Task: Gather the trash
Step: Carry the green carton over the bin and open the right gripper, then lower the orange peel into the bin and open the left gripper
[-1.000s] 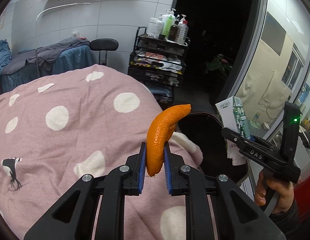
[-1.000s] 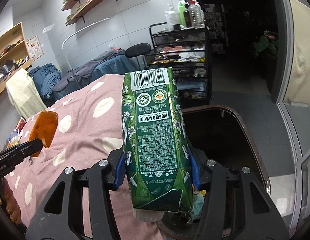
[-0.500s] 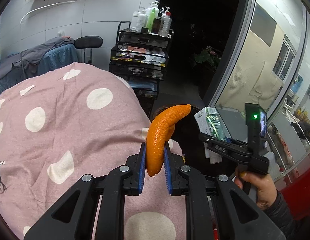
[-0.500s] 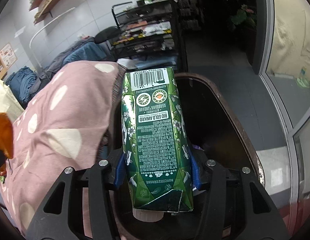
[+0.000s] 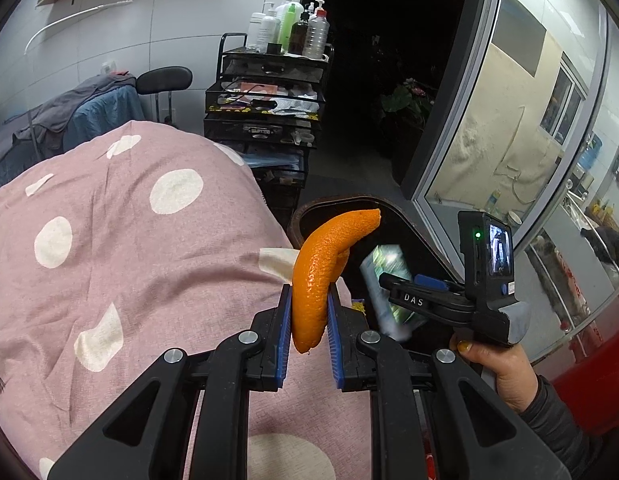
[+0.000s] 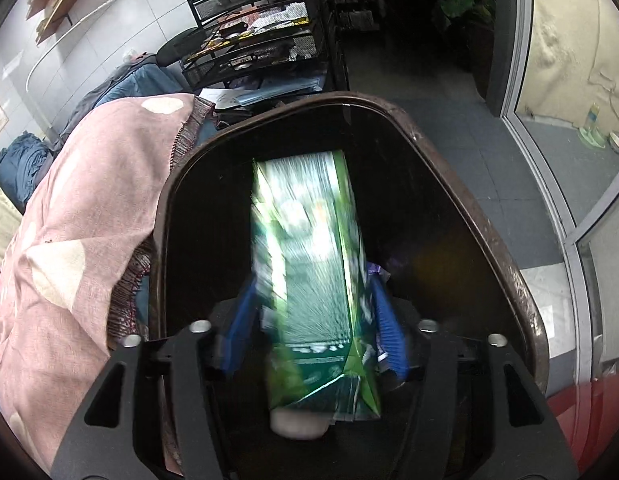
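Over the dark mouth of the trash bin (image 6: 521, 276), the right gripper (image 6: 315, 332) is spreading its fingers (image 6: 385, 332), and the green carton (image 6: 313, 280) between them is blurred, apparently slipping free so it can drop straight into the bin. Its white cap end points back toward the camera, its far end down into the bin's black interior. Judging by this, the release is timed to the carton being well inside the rim.

Beside the bin, the left gripper (image 5: 307, 320) keeps its fingers (image 5: 284, 328) clenched on an orange peel (image 5: 317, 280), which curves up and toward the bin's near rim; it looks to be waiting its turn. Beneath it lies a pink spotted blanket (image 5: 129, 240) that reaches the bin's edge. Beyond the bin stands a black wire cart (image 5: 265, 116) of bottles.
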`<state>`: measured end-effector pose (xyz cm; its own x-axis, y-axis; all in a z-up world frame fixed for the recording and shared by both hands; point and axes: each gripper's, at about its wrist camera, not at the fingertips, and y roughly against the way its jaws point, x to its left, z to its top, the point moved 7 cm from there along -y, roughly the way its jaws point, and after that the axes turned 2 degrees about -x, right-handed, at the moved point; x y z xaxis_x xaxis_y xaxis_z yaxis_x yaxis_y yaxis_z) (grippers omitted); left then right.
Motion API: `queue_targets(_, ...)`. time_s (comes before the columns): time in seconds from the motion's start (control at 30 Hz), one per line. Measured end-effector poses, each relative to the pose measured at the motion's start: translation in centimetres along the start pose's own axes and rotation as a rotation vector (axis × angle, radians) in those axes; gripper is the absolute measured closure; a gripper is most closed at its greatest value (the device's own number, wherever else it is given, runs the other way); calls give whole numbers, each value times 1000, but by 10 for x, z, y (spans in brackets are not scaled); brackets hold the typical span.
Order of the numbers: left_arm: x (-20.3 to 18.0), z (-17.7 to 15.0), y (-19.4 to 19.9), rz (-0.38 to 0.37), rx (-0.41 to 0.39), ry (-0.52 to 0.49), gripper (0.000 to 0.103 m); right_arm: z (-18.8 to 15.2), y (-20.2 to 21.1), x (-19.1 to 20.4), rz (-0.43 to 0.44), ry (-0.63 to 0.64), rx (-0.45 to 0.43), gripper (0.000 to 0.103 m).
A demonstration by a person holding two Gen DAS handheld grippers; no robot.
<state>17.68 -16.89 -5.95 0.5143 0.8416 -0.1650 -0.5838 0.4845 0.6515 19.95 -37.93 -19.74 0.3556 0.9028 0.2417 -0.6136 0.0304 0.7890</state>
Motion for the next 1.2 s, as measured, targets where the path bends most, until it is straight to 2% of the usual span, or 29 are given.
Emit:
queue_targets(0.17,-5,0,-2,-2,3,-10,86,-2,9,1,-12,6,-41,26)
queue_targets(0.37,-16,1,-5,-7,5,-32,86,1,29,-1,-12,-17,-104,23)
queue_targets(0.57,-29,4,-12,-17,14,-55,86,15,64,-14,-90,-56,-231,12)
queue_targets(0.7,-39,4,-23,-32,33,-66,86,27,88,-29,-140,-101,-319,8)
queue_targets(0.93,-54,0,-49,-47,92,-78,86,38,121,-70,-152,-241,-407,7)
queue_targets(1.2,-67,-1,-80,-47,163,-90,86,44,134,-84,-157,-278,-433,7)
